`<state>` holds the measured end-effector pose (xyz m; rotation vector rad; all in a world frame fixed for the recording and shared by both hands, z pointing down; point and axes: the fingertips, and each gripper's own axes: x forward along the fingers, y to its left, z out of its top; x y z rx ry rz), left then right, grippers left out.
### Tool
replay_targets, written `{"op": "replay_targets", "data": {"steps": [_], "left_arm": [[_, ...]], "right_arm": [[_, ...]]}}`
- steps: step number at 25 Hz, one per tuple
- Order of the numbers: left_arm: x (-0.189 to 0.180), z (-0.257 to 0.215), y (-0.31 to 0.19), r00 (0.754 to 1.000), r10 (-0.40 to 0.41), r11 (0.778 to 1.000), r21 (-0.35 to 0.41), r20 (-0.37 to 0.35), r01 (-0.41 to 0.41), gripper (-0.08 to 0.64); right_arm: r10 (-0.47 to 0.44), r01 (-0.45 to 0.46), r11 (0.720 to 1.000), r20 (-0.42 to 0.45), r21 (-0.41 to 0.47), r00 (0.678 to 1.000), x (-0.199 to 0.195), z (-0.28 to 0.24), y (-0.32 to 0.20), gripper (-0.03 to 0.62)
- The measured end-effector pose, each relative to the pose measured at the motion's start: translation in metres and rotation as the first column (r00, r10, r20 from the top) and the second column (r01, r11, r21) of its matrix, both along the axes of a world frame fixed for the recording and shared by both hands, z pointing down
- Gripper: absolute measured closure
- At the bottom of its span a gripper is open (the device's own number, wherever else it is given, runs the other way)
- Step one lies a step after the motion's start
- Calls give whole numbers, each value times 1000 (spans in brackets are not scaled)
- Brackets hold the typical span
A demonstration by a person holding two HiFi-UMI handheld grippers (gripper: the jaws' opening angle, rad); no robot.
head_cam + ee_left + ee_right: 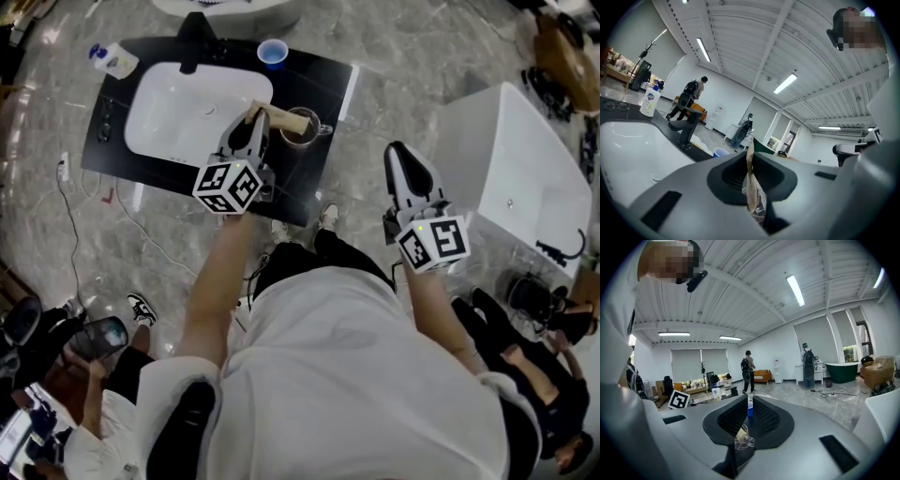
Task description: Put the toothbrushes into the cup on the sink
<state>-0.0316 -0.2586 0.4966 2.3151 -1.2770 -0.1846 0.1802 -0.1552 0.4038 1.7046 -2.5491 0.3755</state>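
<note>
The left tongs [253,114] are clamped on a toothbrush [286,116] that is in its pack (brown card with a clear plastic front, as the left gripper view shows it edge-on between the pads). From the head view the pack sticks out sideways from the tongs, and its far end reaches over the mouth of the glass cup [302,131]. The cup has a handle and stands on the black worktop [323,80] just to the right of the white sink [173,122].

A small blue cup [272,52] stands farther back on the worktop, near the dark faucet [195,37]. A white bottle with a blue top [114,60] stands at the far left corner.

The right tongs [401,152] are held well off to the right, over the marble floor [403,56] and away from the worktop. Their jaws stand a little apart with nothing gripped; through the narrow gap the right gripper view shows only the two cups in the distance.
</note>
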Motion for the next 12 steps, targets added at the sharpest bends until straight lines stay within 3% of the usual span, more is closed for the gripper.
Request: {"op": "replay_targets", "data": {"steps": [12], "left_arm": [[9,19,-4,999,36,998,-44,-2,-36,528]], "right_arm": [[24,-24,1000,4,-9,1000,5,5,-4,537]]}}
